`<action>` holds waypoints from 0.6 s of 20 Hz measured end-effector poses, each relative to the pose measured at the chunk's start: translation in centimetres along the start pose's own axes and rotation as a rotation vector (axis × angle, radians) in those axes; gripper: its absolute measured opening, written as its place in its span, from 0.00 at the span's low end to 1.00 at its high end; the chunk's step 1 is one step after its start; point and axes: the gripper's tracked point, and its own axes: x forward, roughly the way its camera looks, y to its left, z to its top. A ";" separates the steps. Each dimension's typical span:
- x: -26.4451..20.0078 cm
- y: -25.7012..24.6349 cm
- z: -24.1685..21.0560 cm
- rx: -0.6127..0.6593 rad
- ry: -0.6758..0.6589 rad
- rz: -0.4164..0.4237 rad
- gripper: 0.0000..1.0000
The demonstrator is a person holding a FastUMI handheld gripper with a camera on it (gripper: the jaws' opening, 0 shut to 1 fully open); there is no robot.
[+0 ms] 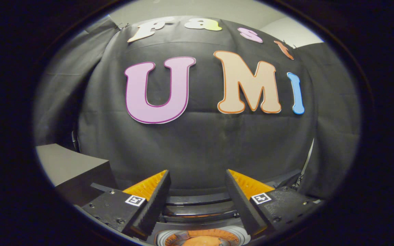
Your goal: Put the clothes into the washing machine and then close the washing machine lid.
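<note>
The gripper [197, 177] is held up with its two fingers [156, 201] spread wide apart. Nothing lies between them and neither finger touches anything; the gap between them shows bare black cloth wall [197, 147] beyond.

Below the fingers, close under the gripper, sits the washing machine [200, 208]. Its dark curved rear edge runs across between the two fingers, with a thin orange line glinting along one band. Lower still, right beneath the gap, the round opening of the drum [202, 237] shows a pale ring with an orange mass inside it. That mass may be the clothes already in the machine, but too little of it shows to tell whether it is fabric or part of the tub.

To the left of the gripper and a little ahead stands a dark box [74, 167] with a grey top, near the wall. To the right of the gripper, a pale upright strip runs along the edge of the cloth.
</note>
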 end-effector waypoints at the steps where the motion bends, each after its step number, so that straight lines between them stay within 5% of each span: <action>1: 0.0 0.0 0.0 -0.004 0.000 0.000 0.97; 12: 0.0 0.0 0.1 0.003 -0.019 0.002 0.97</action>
